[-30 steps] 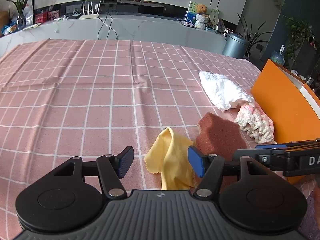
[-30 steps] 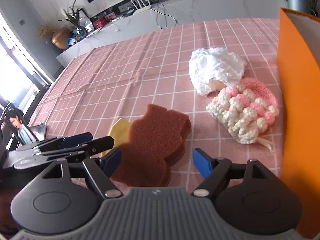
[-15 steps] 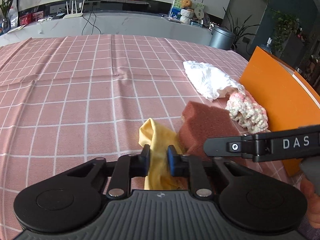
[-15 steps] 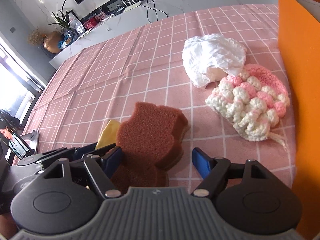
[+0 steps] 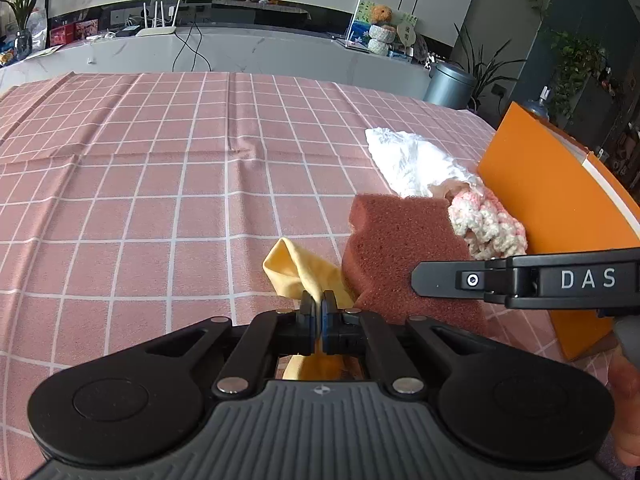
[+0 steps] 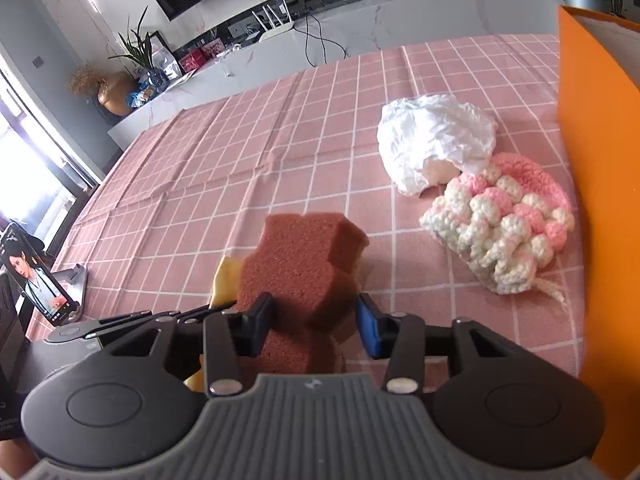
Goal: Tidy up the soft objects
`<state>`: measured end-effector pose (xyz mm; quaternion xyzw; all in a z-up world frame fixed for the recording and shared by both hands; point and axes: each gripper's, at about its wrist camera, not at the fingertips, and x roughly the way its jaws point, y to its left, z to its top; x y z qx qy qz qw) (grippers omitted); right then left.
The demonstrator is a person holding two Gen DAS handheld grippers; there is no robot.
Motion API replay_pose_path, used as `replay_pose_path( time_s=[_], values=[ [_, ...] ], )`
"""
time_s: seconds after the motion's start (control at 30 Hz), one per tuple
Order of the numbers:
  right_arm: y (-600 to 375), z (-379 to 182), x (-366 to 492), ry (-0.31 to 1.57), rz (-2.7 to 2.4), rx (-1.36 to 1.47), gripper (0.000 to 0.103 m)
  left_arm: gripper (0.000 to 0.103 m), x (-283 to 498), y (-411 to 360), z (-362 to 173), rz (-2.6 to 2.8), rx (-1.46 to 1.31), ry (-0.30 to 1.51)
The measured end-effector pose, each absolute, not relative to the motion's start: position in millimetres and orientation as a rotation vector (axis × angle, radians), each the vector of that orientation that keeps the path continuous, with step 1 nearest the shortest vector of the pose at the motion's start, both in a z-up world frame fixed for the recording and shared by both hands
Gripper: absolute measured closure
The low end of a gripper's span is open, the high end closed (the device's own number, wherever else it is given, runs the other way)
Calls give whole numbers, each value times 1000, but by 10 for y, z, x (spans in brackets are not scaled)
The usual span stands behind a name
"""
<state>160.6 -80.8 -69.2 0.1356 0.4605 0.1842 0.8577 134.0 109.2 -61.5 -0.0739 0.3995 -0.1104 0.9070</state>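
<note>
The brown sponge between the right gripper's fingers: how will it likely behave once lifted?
The brown sponge looks porous, so probably light and grippy. The right gripper, whose jaws have just been closing, dents its sides, so it likely squashes yet holds shape. Flat-sided, it should not roll.

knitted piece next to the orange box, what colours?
Pink and white knitted piece, in bobbly rows. Clearest in the right wrist view.

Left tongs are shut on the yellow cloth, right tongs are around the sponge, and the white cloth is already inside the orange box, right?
Not quite. The white cloth is not in the orange box; it lies on the tablecloth beside the knitted piece, as the right wrist view shows. The rest holds: left tongs shut on the yellow cloth, right tongs around the sponge.
</note>
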Motion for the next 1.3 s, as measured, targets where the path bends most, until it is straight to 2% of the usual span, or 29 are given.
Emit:
replay_pose_path(
  time_s=[0.1,0.7,1.3],
  values=[
    [-842,-618,1570,943,394,289,65,101,1289,1074,-539,-223,-150,808],
    [-1291,41,1060,707,309,210,65,101,938,911,21,-195,-102,664],
    [-2169,650,650,545,196,185,65,101,947,162,574,-400,-44,526]
  ],
)
